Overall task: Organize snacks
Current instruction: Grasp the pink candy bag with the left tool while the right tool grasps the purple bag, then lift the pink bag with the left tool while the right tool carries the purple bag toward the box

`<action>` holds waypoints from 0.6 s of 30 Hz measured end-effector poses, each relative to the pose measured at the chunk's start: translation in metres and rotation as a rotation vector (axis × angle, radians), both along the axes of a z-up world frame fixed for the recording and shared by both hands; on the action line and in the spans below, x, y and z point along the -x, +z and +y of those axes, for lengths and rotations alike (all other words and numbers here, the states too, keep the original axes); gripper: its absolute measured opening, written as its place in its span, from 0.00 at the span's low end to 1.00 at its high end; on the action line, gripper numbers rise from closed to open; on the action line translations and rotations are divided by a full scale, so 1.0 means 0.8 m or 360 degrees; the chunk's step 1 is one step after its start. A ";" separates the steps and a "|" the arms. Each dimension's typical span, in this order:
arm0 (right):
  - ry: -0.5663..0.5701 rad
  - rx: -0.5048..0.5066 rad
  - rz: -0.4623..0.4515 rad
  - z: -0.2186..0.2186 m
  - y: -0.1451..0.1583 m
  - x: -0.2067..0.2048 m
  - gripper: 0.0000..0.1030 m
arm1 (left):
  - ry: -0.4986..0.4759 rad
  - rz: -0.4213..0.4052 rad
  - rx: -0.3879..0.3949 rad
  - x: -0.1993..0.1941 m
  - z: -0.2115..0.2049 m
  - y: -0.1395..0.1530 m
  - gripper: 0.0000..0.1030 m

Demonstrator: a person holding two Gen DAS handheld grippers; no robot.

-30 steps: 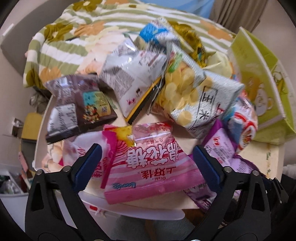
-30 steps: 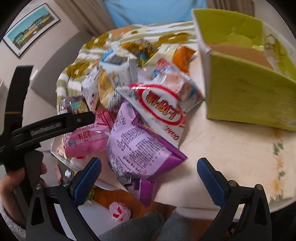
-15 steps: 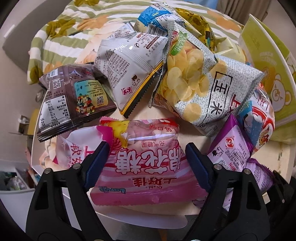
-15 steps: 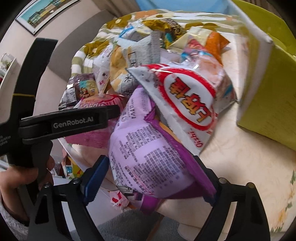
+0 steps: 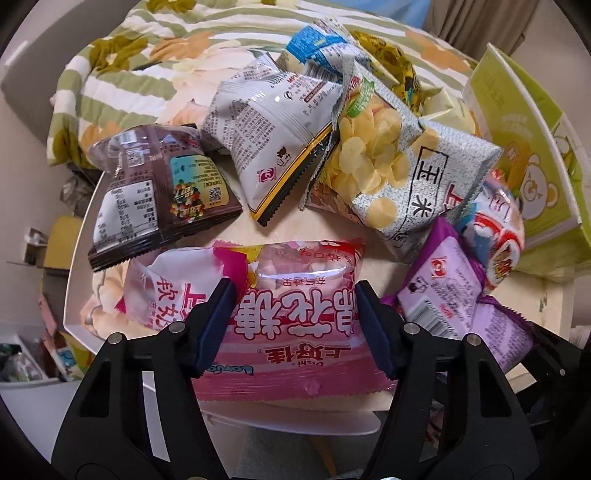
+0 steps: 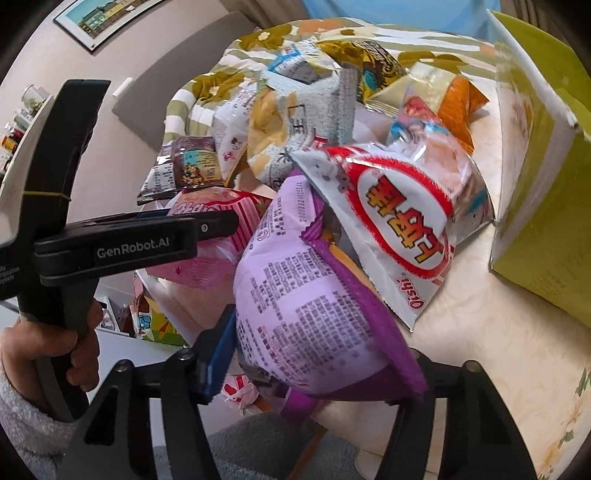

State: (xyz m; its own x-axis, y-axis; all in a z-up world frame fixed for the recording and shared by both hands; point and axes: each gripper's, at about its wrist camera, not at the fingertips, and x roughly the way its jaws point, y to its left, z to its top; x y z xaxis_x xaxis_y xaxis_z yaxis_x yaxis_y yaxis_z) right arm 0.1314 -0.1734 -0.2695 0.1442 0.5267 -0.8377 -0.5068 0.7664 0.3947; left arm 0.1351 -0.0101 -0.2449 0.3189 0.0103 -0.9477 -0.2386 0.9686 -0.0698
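Between left jaws, glossy pink marshmallow bag (image 5: 295, 325)

A cream counter (image 6: 476, 339) with a faint floral print fills the lower right of the right wrist view. Beyond its far edge lies a quilt (image 5: 147, 66) striped green and white with yellow and orange flowers. A grey cushion (image 6: 173, 96) rests against the beige wall, and a framed picture (image 6: 107, 18) of coloured buildings hangs near the upper left corner.
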 end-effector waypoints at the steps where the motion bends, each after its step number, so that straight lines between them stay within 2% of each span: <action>1: 0.0011 -0.0003 -0.0011 0.001 0.002 0.001 0.53 | 0.0008 -0.0010 0.0014 0.003 0.000 0.001 0.60; 9: 0.0068 0.0017 -0.0151 0.012 0.025 0.013 0.44 | 0.0063 -0.0103 0.0153 0.026 0.015 0.022 0.57; 18: -0.0048 0.0041 -0.0249 0.009 0.053 0.025 0.43 | 0.0022 -0.0193 0.0329 0.032 0.034 0.050 0.50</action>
